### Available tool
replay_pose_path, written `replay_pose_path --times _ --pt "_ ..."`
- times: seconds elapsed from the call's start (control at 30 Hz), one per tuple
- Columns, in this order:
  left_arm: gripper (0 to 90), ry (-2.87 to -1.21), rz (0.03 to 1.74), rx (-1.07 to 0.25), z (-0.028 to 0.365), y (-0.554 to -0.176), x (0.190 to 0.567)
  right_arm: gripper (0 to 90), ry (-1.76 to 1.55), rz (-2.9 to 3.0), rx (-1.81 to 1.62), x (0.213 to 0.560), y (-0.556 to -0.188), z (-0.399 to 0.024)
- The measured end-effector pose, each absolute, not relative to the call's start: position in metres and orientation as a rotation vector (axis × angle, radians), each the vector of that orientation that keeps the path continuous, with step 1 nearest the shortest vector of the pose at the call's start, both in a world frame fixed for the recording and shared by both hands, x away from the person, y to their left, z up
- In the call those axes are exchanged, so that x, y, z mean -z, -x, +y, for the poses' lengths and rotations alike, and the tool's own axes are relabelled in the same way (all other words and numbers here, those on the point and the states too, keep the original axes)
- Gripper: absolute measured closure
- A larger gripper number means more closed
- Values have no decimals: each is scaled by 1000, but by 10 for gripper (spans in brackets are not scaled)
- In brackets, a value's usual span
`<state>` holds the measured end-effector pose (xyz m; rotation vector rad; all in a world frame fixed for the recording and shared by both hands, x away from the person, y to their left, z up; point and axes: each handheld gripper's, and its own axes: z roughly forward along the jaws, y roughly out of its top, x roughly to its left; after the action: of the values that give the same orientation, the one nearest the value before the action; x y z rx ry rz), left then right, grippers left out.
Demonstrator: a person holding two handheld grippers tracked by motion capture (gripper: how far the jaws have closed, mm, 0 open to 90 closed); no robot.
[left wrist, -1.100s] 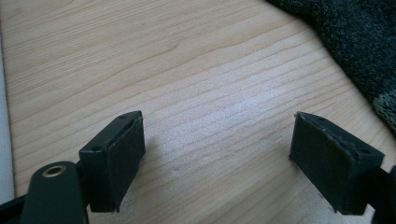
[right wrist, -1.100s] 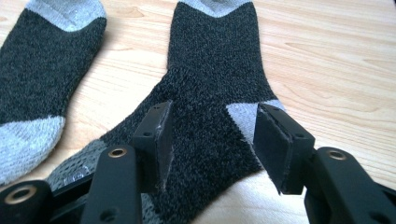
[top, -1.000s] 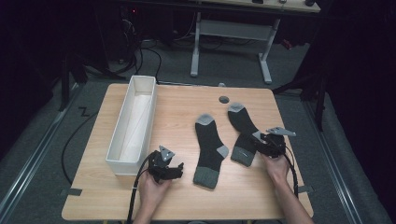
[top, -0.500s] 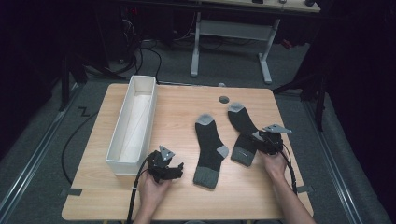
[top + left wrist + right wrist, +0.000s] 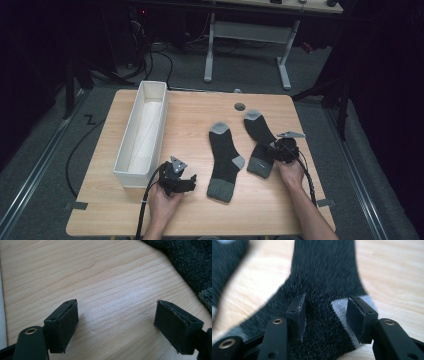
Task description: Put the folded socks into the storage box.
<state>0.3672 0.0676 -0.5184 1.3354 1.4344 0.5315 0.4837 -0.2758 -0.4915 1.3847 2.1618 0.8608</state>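
We're at the wooden table [image 5: 195,112] with two dark socks laid out flat. Right gripper [image 5: 276,150] sits over the right sock [image 5: 260,137], at the bend near its heel, on the table's right side. In the right gripper view our jaws straddle a ridge of the sock fabric [image 5: 322,315]: one pad on the dark knit, the other at the grey heel patch [image 5: 338,307]. The jaws are part-way apart with sock between them; the view is motion-blurred, so we can't tell whether the pads actually press on the fabric or just bracket it. The sock lies on the wood, not lifted.

Left gripper [image 5: 186,183] rests low on the table near the front edge, between the white box [image 5: 150,90] and the middle sock [image 5: 225,155]. Its jaws are spread wide, released, nothing between them. The left gripper view shows bare wood grain under the pads, with the middle sock's edge [image 5: 190,267] off in the upper right corner, clear of the jaws.

The middle sock lies straight, grey toe towards the far side, grey cuff towards us, just beside the right sock but not overlapping it. The white box runs lengthwise along the table's left side, open top. A small dark round thing [image 5: 240,106] sits on the wood beyond the socks.
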Motion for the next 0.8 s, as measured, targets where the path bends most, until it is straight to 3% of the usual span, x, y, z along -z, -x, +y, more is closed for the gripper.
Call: replay_pose_path --times 0.2,0.47,0.8 --pt "201 -1336 1433 -531 68 -367 518 541 -1353 2212 -819 491 -477 -276" --pt "202 -1337 1432 -530 68 -367 518 751 -1320 2249 -796 489 -462 -280" --pt "212 -1333 1436 -536 67 -368 518 808 -1346 2260 -807 485 -459 -282"
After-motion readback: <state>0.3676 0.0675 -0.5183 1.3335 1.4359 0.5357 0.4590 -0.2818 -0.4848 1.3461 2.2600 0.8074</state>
